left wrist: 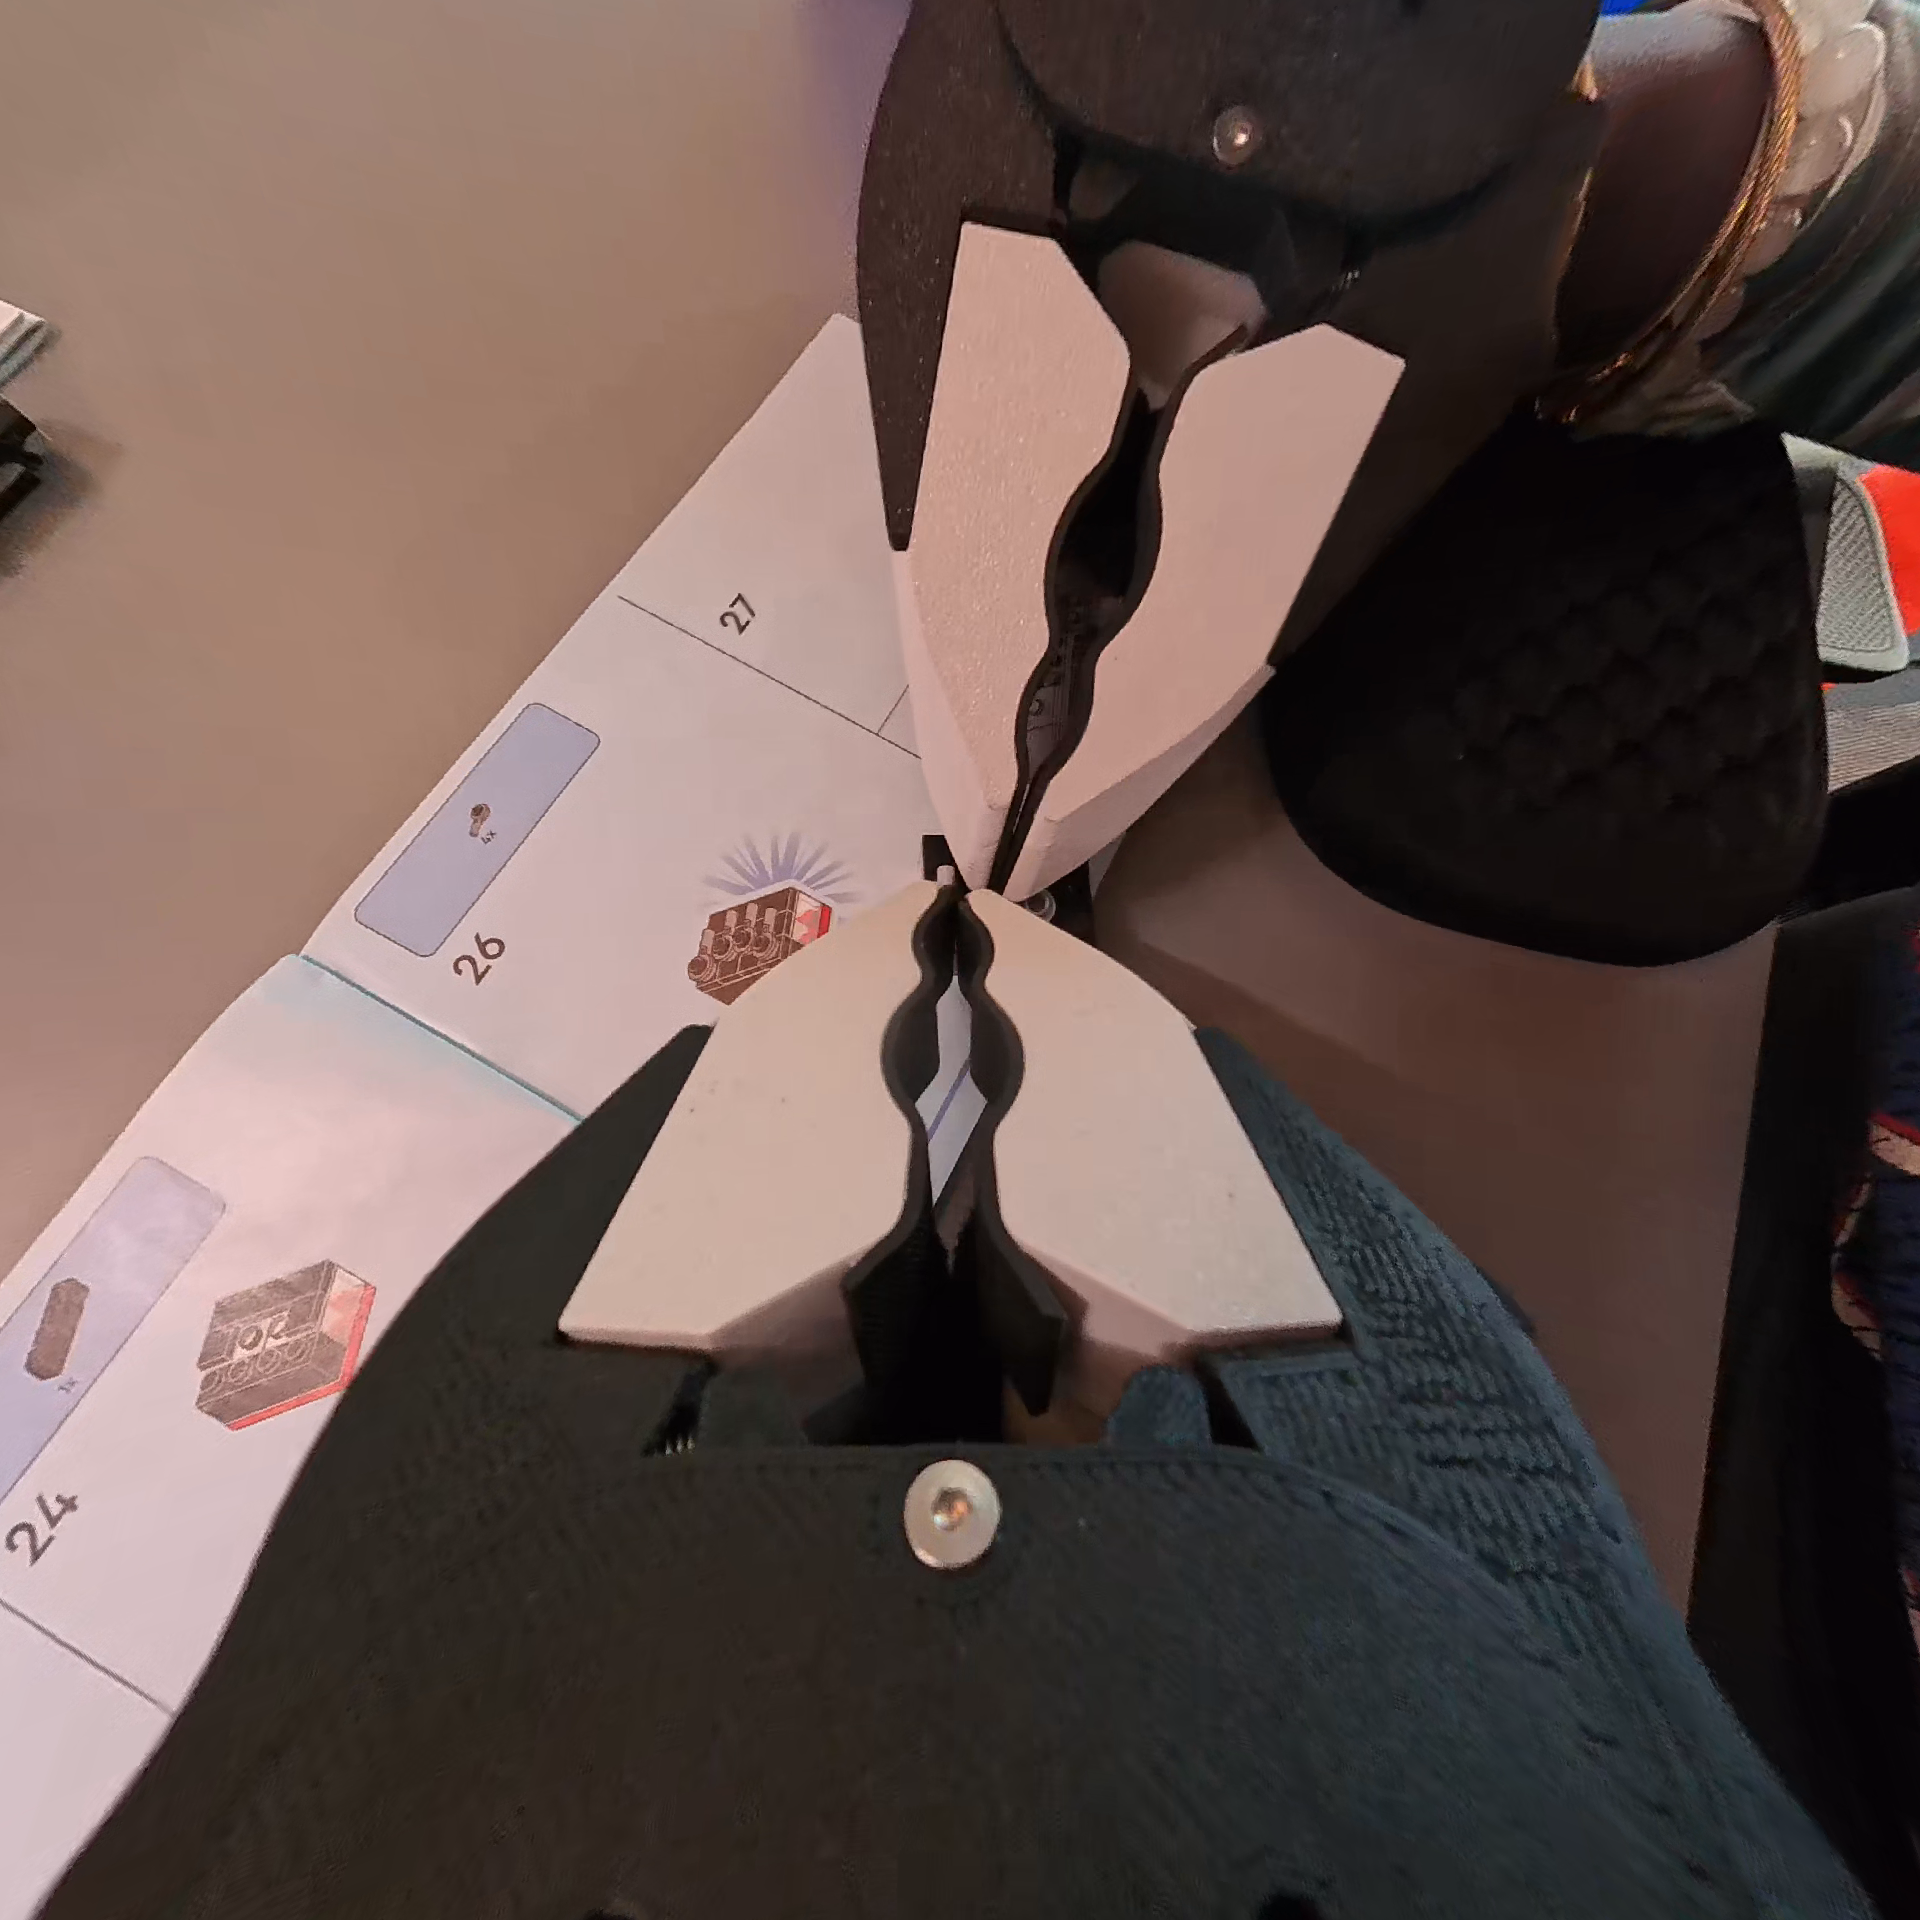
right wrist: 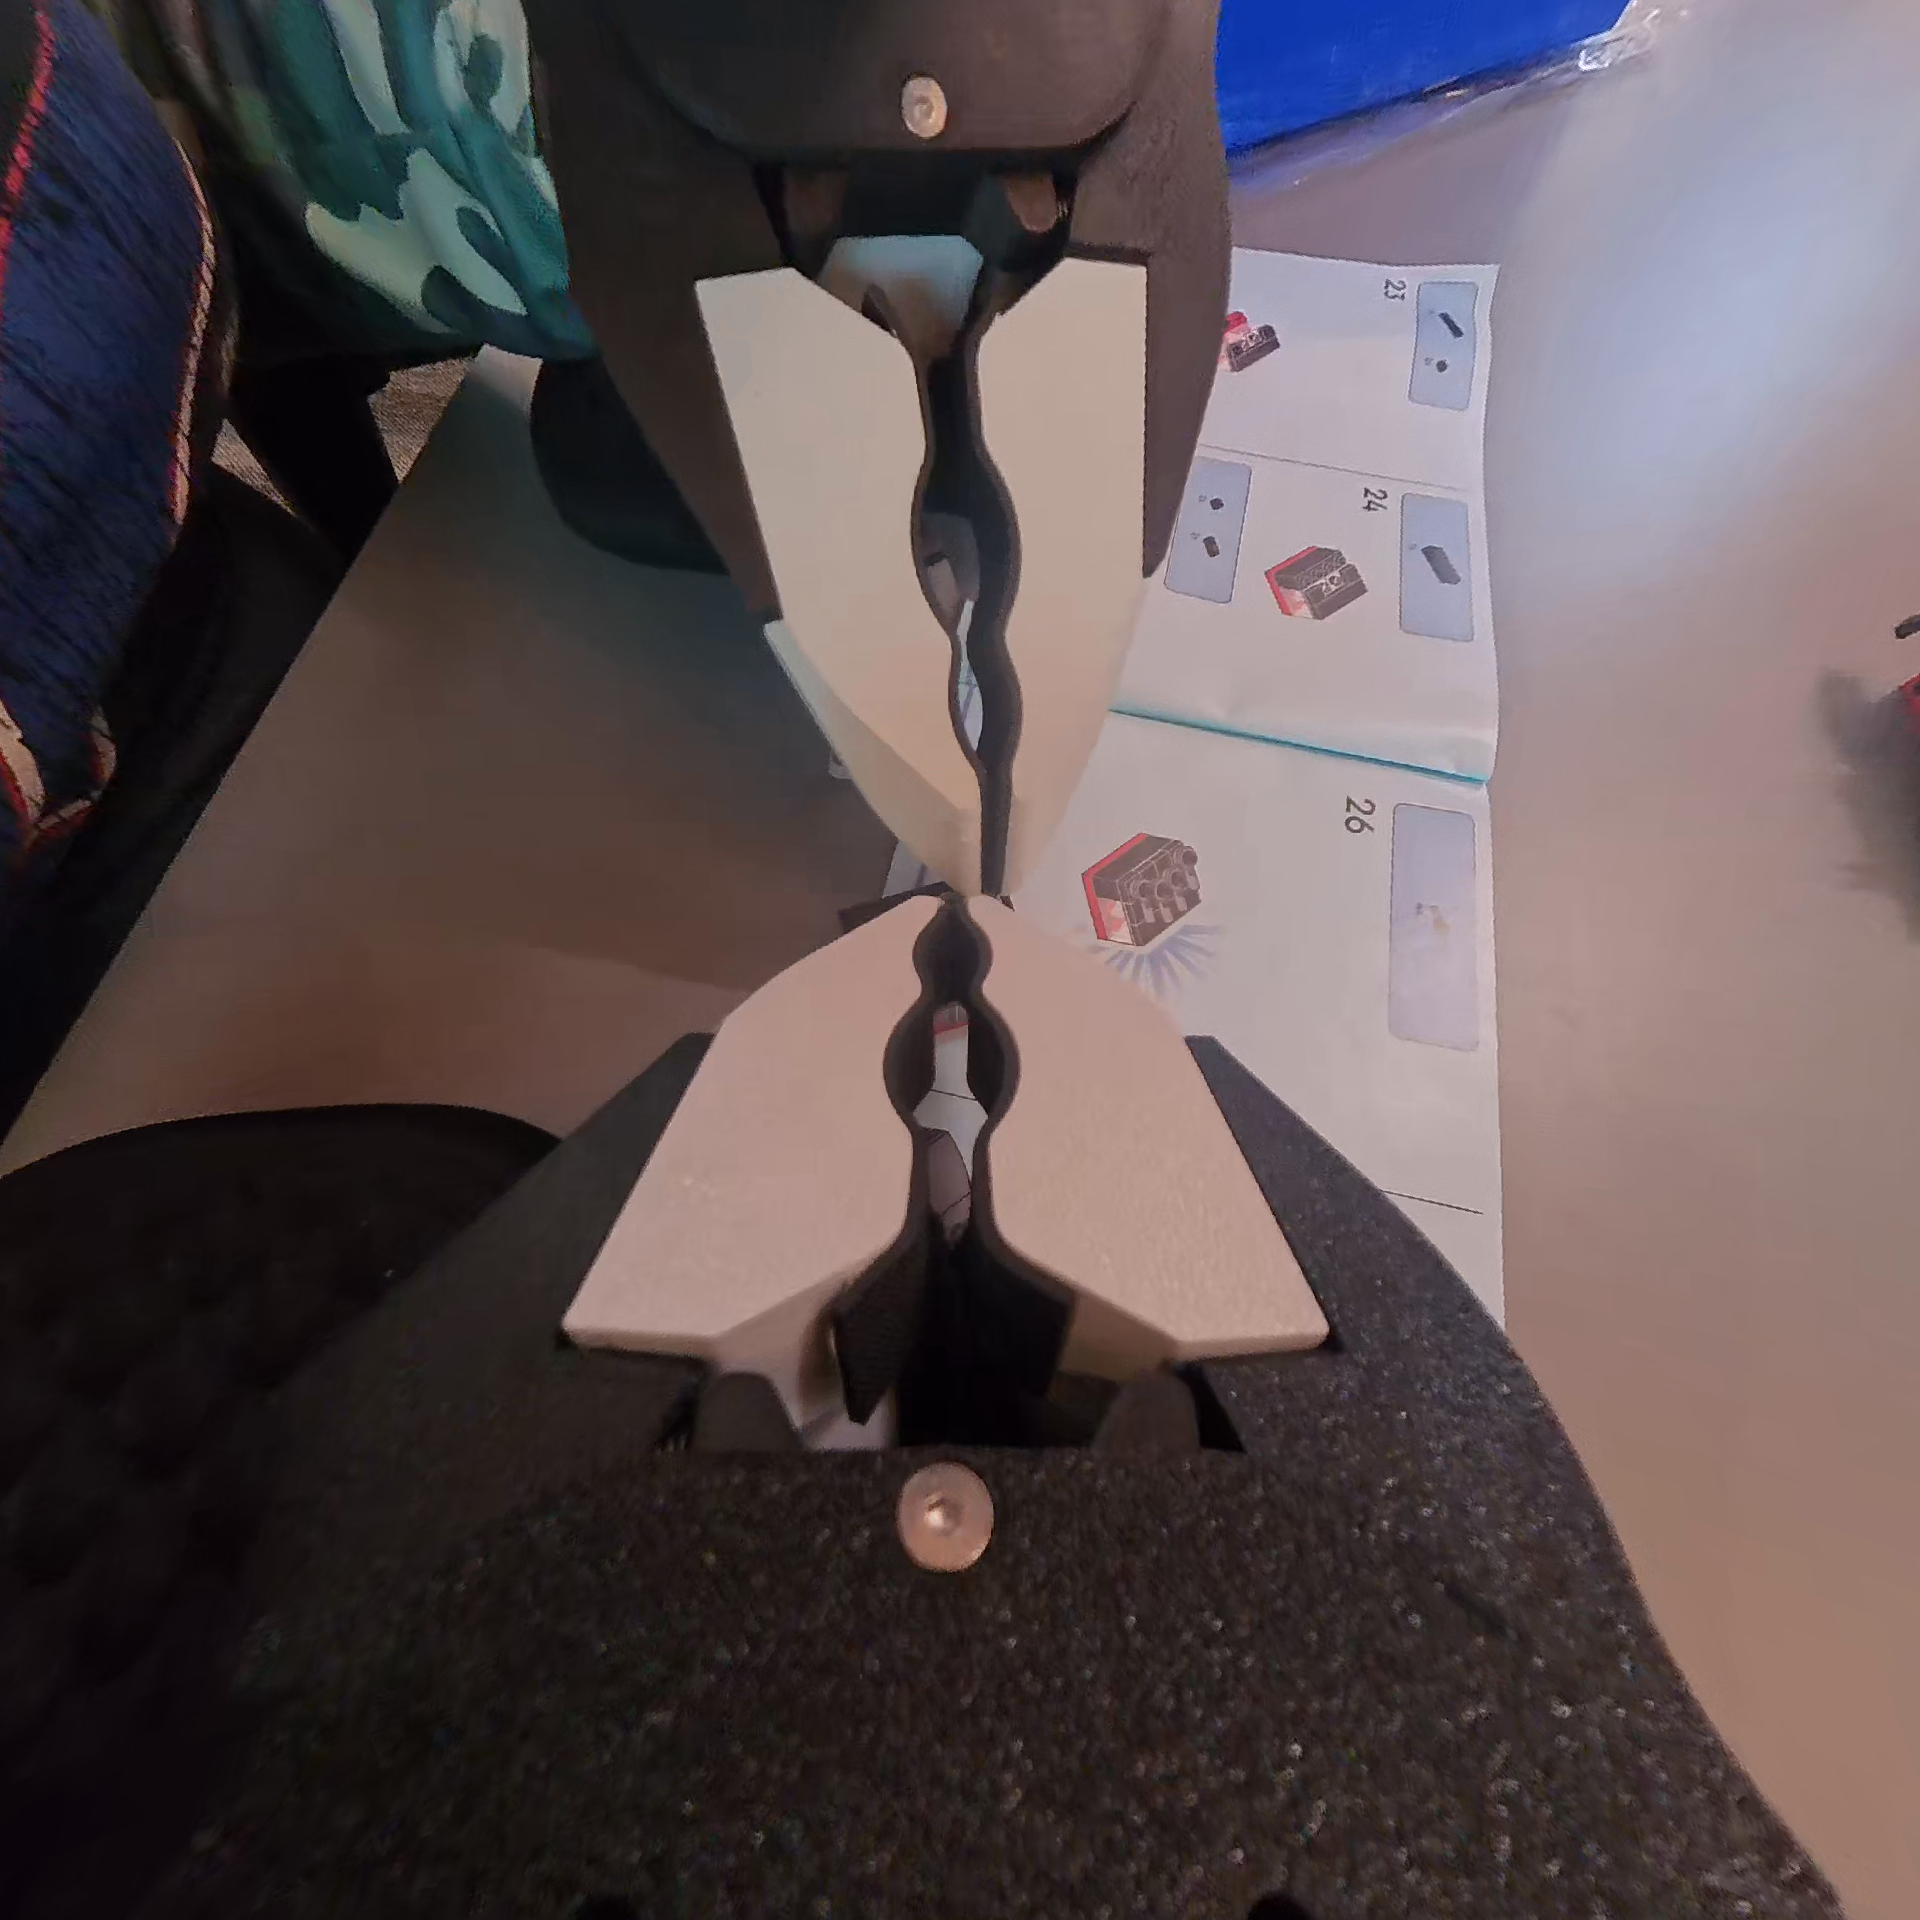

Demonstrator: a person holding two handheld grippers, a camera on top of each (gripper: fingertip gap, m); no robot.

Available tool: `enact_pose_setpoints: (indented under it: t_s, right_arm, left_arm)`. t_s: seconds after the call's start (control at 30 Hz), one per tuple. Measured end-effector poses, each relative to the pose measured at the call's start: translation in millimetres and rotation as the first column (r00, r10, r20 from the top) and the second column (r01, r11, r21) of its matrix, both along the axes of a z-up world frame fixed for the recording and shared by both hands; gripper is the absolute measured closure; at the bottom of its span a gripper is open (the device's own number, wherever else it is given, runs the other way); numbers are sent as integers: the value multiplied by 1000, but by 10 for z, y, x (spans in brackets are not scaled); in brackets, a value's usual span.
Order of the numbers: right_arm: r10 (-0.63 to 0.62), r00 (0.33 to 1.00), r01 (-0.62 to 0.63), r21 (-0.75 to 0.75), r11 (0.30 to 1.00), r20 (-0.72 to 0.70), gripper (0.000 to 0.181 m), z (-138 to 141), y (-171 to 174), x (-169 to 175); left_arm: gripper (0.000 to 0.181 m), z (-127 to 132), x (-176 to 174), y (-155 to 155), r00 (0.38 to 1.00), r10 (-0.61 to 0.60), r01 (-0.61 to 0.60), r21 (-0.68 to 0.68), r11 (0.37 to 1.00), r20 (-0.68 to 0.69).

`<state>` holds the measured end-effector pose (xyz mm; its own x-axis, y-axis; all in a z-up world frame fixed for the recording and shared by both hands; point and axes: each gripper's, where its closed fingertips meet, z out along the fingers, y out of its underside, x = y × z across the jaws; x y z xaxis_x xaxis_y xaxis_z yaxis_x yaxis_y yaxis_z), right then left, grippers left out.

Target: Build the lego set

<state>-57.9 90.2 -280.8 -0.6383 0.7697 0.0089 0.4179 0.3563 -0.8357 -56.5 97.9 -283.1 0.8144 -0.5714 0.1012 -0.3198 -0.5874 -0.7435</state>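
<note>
left gripper and right gripper, jaws pressed together tip to tip over the instruction booklet on the bench, pinch a tiny, hardly visible lego part; build apparently midway.

Right gripper fingers pressed together, tip to tip with left gripper over instruction booklet on desk.

Grey table under open instruction booklet, red-black pieces.
</note>
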Motion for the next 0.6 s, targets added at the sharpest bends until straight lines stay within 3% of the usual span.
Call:
enact_pose_setpoints:
  t_s: [0.3, 0.47, 0.6]
  right_arm:
    - [2, 1000, -2, 22, 1000, 1, 181, 4, 19, -1]
    - [-51, 995, 51, -2, 999, -82, 170, 281, 45, 33]
    - [-26, 998, 23, 48, 999, 50, 163, 145, -265, 55]
  left_arm:
    - [181, 28, -13, -7, 1000, 0, 0, -10, 1000, 30]
    - [171, 531, -287, -95, 988, 59, -83, 168, 982, 146]
    - [171, 341, -455, -407, 999, 45, -47, 70, 996, 28]
